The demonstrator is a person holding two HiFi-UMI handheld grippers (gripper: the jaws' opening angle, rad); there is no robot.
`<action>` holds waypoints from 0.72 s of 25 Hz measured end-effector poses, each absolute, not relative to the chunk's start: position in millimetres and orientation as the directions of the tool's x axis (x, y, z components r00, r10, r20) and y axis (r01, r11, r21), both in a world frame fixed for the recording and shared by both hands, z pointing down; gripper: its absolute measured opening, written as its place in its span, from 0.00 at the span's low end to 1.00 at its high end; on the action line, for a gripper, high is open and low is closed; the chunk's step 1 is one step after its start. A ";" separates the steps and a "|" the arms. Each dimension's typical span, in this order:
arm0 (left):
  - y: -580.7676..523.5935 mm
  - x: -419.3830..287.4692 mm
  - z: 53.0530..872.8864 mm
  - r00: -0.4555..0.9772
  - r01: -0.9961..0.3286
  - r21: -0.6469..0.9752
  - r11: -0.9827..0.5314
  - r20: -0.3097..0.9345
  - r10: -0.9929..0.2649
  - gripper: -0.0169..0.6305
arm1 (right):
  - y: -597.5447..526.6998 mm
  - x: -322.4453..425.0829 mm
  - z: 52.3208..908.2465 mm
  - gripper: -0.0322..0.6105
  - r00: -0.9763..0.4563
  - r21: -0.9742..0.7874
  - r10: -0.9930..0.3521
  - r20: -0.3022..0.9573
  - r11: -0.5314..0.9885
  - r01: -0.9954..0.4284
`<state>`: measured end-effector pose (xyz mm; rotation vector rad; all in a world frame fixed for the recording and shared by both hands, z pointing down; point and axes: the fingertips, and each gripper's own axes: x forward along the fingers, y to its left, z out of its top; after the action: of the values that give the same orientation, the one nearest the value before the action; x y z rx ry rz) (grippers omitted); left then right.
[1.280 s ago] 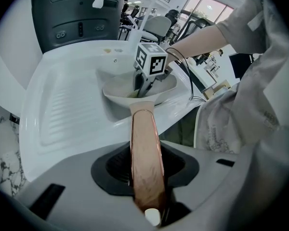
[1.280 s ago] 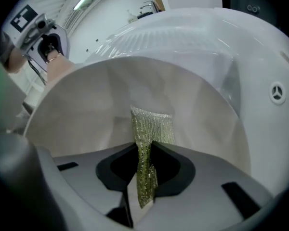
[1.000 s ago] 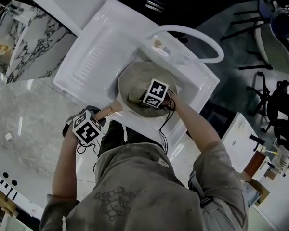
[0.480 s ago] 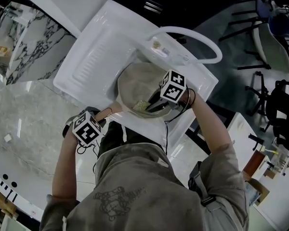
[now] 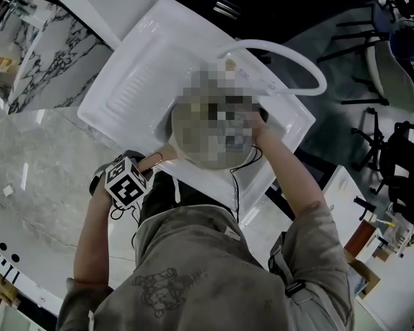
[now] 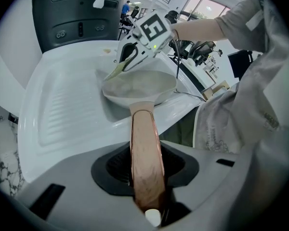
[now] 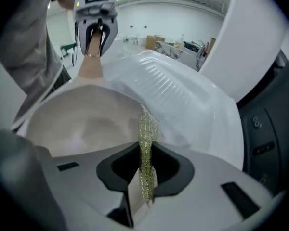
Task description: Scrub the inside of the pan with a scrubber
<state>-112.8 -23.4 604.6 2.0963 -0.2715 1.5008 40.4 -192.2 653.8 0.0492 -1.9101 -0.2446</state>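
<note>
A pale beige pan (image 6: 140,84) sits in the white sink basin; in the head view a mosaic patch covers most of it. My left gripper (image 6: 145,170) is shut on the pan's copper-coloured handle (image 6: 144,148) at the sink's near edge, and it also shows as the left gripper (image 5: 127,181) in the head view. My right gripper (image 7: 144,172) is shut on a thin glittery yellow-green scrubber (image 7: 145,138), held edge-on over the pan's inside (image 7: 82,121) near its far rim. From the left gripper view, that right gripper (image 6: 130,57) reaches down into the pan with the scrubber (image 6: 115,72).
The white sink has a ribbed drainboard (image 5: 134,81) to the left of the basin and a white arched faucet (image 5: 290,54) behind it. A marble counter (image 5: 34,150) lies to the left. Dark chairs (image 5: 400,150) stand at the far right.
My right gripper with the scrubber has moved across the pan from its near part toward the far rim by the faucet. The left gripper has kept still on the handle.
</note>
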 end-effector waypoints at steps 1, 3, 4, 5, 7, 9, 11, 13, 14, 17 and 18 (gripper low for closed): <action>-23.6 -113.1 604.5 0.359 -0.459 0.311 -0.832 0.922 0.146 0.25 | -197.3 38.5 661.6 0.16 -0.329 0.250 -0.200 0.923 0.961 0.116; -23.9 -113.1 603.8 0.360 -0.459 0.312 -0.832 0.921 0.147 0.25 | -206.3 36.8 677.0 0.16 -0.294 0.340 -0.282 0.913 0.925 0.168; -24.2 -112.9 603.6 0.361 -0.458 0.314 -0.832 0.921 0.148 0.25 | -210.5 37.0 684.0 0.16 -0.278 0.377 -0.318 0.907 0.906 0.193; -24.5 -112.9 603.5 0.363 -0.457 0.315 -0.832 0.920 0.149 0.25 | -213.8 38.0 690.7 0.16 -0.259 0.404 -0.347 0.901 0.888 0.218; -25.0 -113.5 604.3 0.365 -0.456 0.318 -0.831 0.919 0.151 0.25 | -215.1 43.2 704.9 0.16 -0.221 0.430 -0.379 0.899 0.859 0.277; -24.7 -114.6 605.5 0.368 -0.457 0.321 -0.830 0.917 0.153 0.25 | -211.4 51.9 718.5 0.16 -0.190 0.428 -0.385 0.903 0.843 0.326; -24.8 -115.1 606.5 0.371 -0.457 0.324 -0.828 0.916 0.154 0.25 | -204.5 62.6 730.4 0.16 -0.161 0.396 -0.362 0.918 0.846 0.356; -24.6 -114.7 606.7 0.374 -0.456 0.329 -0.827 0.914 0.157 0.25 | -193.0 75.2 742.5 0.16 -0.121 0.344 -0.324 0.938 0.845 0.410; -24.1 -114.3 606.6 0.376 -0.455 0.332 -0.827 0.913 0.160 0.25 | -186.7 81.8 748.4 0.16 -0.098 0.320 -0.309 0.946 0.838 0.441; -23.7 -114.3 606.8 0.380 -0.454 0.342 -0.823 0.910 0.169 0.25 | -173.9 100.8 762.2 0.16 -0.027 0.245 -0.261 0.965 0.861 0.446; -23.8 -114.5 607.3 0.381 -0.455 0.347 -0.820 0.908 0.173 0.25 | -170.1 108.6 765.6 0.16 0.002 0.211 -0.233 0.972 0.884 0.418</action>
<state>-114.5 -23.8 607.3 2.0859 -0.2414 1.4674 108.6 -170.1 765.6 -0.1540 -1.4839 -0.5141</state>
